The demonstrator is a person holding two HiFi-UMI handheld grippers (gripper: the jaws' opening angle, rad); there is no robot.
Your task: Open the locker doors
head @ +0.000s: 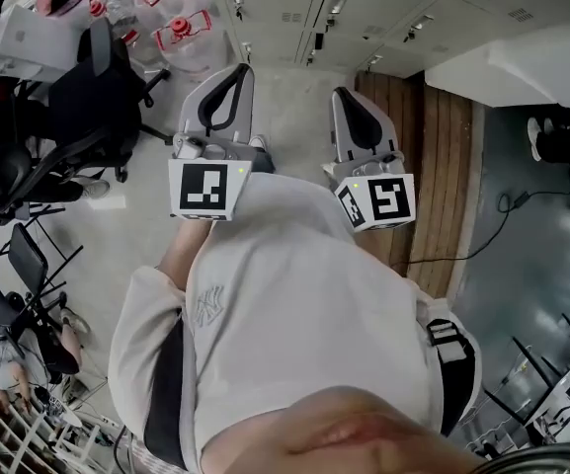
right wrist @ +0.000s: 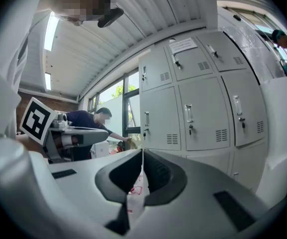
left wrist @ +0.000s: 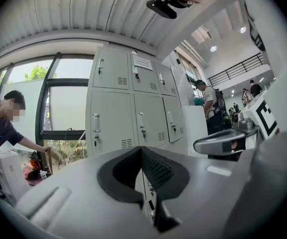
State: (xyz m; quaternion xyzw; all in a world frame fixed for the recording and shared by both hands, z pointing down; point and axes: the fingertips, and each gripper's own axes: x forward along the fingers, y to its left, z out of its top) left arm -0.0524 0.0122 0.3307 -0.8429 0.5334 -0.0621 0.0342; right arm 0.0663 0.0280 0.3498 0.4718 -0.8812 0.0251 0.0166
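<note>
Locker doors: matt pale-grey painted sheet metal w/ shiny handles. Left tool & right tool: smooth matt grey plastic, black ribbed pads. Floor strip: brown wood planks. Ceiling: corrugated, looks metal.

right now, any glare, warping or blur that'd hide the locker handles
Left gripper view: fisheye with black corners, lockers bowed yet handles readable, window washed out, the shut left gripper slightly soft up close. Right gripper view: same warping, ceiling light strip glares at upper left, handles clear. Head view: evenly lit, lockers only along the top edge, handles tiny.
</note>
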